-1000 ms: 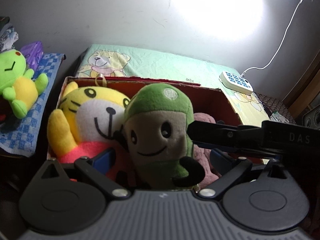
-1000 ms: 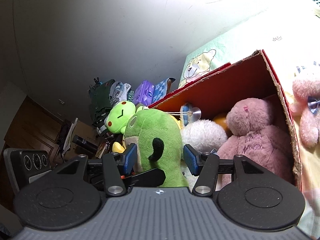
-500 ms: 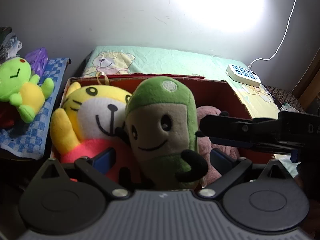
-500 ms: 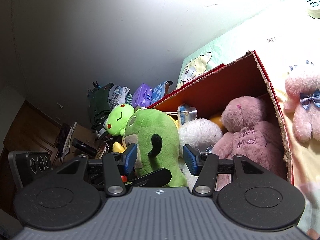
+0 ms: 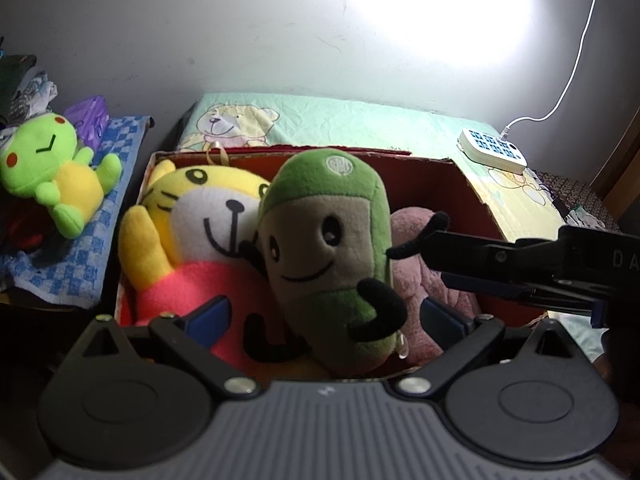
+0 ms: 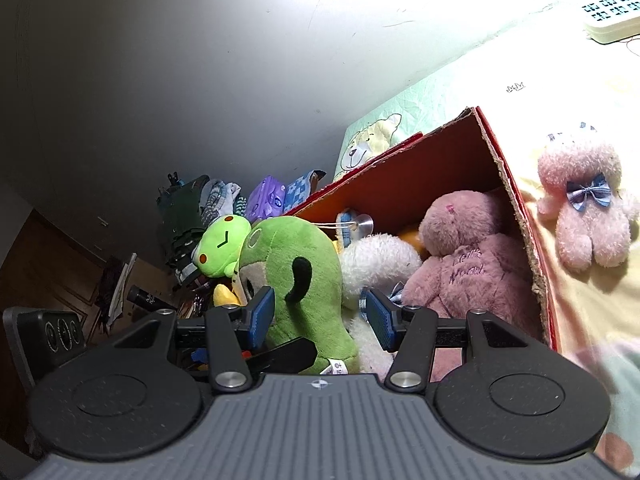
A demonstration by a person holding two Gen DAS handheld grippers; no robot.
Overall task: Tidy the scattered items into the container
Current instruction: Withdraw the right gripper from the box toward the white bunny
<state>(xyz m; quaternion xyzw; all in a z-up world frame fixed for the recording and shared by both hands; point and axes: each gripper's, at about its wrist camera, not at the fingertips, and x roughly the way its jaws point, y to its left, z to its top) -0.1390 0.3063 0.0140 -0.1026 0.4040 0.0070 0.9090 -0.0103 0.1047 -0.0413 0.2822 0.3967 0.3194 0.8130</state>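
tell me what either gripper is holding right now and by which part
Nothing looks held: the green plush stands between the jaws of the left gripper and the right gripper, but neither clamps it.

The oblong soft plush toy [image 5: 328, 264] has a green hood and back, a tan face and black limbs. The tiger plush toy [image 5: 200, 236] is yellow with a white muzzle and pink-red shirt. The open cardboard box [image 6: 420, 176] is red-orange inside. The frog plush toy [image 5: 52, 172] is lime green with a yellow belly, lying on a blue-and-white checked cloth [image 5: 96, 248]. The fluffy bear plush toy [image 6: 584, 204] is pale pink with a blue bow.
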